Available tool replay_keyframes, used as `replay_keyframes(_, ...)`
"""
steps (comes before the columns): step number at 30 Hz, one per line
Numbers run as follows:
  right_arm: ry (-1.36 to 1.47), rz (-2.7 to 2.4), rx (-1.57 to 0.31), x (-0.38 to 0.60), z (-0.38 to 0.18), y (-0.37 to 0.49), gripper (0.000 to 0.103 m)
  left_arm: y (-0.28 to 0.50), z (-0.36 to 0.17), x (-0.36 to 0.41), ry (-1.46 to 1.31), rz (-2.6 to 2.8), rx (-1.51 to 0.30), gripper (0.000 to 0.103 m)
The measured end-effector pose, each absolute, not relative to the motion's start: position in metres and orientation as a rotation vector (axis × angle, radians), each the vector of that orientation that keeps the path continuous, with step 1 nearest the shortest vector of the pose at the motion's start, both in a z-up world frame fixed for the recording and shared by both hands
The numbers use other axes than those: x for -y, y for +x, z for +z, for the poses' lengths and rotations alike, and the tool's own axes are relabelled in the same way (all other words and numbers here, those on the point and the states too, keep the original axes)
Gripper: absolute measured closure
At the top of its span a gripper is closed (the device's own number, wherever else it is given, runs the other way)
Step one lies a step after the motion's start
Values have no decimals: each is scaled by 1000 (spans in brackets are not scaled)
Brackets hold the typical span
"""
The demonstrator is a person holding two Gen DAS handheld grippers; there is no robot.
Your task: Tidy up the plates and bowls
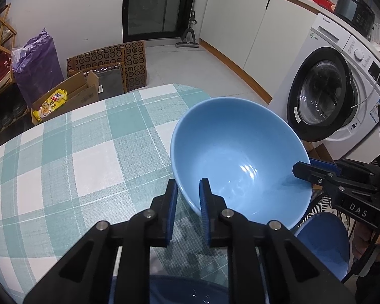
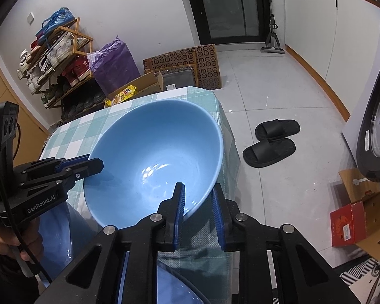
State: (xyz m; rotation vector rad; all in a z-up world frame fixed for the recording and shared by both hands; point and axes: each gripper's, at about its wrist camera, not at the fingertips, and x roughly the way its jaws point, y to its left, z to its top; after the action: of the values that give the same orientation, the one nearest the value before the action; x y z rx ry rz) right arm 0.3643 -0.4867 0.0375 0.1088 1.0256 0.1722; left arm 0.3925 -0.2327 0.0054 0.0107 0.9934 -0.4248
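Both raised over the table (image 1: 63, 152), level, facing: left gripper (image 1: 188, 204) and right gripper (image 2: 197, 207) each clamped on opposite rims of tilted bowl (image 1: 235, 152).

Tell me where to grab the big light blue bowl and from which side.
Take the light blue bowl by its thin rim, one finger inside the wall and one outside. It sits tilted over the checked tablecloth, so the near edge is exposed. The left tongs already straddle the near-left rim and the right tongs the near-right rim; opposite sides like these should keep it balanced.
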Motion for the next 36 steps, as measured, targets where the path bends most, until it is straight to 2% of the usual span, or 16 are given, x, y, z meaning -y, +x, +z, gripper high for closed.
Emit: replay_keyframes(36,83,171,-931,490,96,322,81,361,56,226,1,-450,-904,88)
